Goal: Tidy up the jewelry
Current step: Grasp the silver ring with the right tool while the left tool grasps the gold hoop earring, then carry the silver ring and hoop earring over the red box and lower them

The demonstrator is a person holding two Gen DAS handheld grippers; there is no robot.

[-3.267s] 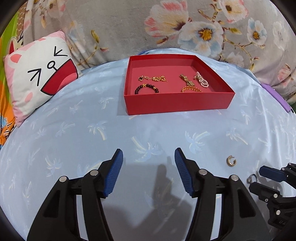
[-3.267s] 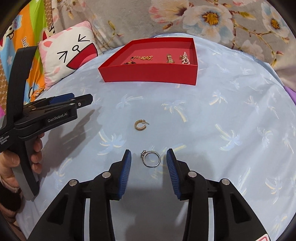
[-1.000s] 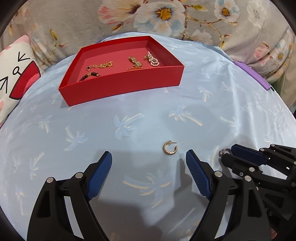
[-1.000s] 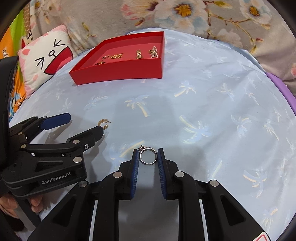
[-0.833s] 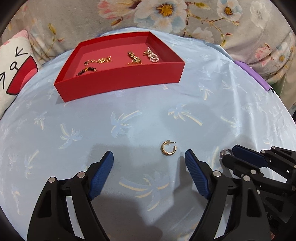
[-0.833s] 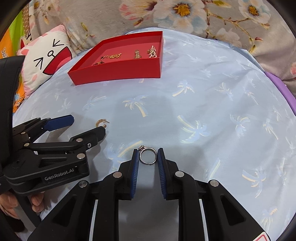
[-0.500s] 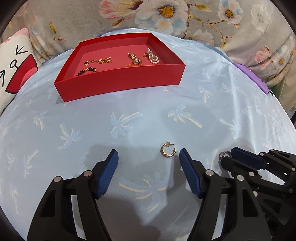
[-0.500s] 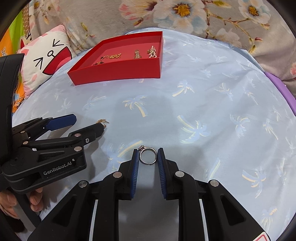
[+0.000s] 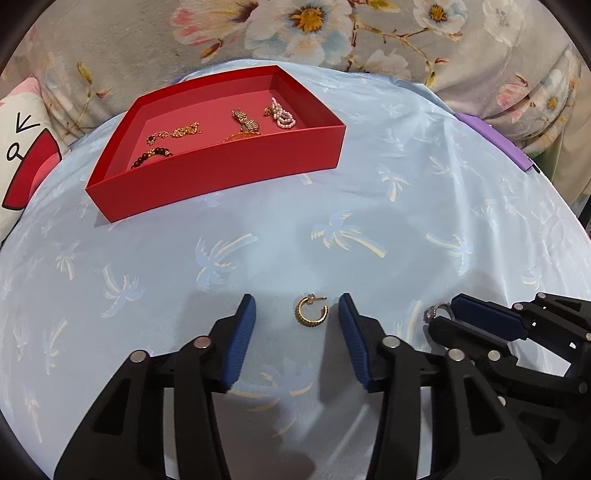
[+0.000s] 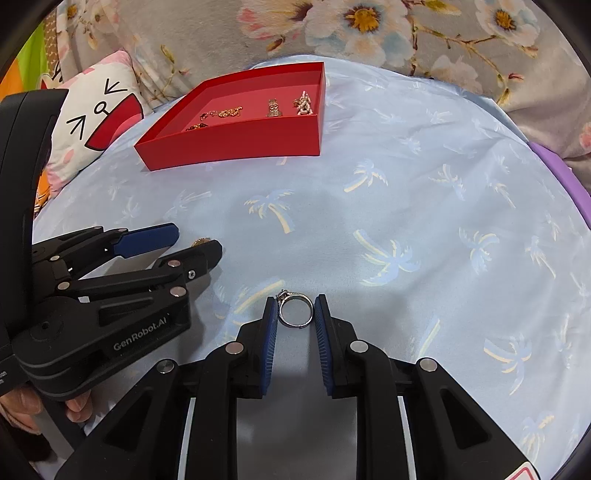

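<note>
A gold hoop earring (image 9: 311,312) lies on the light blue palm-print cloth, between the fingertips of my open left gripper (image 9: 297,314), which does not touch it. My right gripper (image 10: 295,310) is shut on a silver ring (image 10: 294,310) with a small stone, held at the cloth surface; the ring also shows in the left wrist view (image 9: 436,312). The left gripper (image 10: 192,243) shows in the right wrist view, with the earring (image 10: 200,242) partly hidden behind its finger. A red tray (image 9: 218,181) at the back holds several bracelets and chains.
A cat-face pillow (image 10: 92,125) lies at the left behind the tray. A floral blanket (image 9: 332,33) rises behind the cloth. A purple edge (image 9: 495,142) runs along the right side. The two grippers sit close together, side by side.
My left gripper has moved forward around the earring and its jaws have narrowed. My right gripper stays shut on the ring in the same place.
</note>
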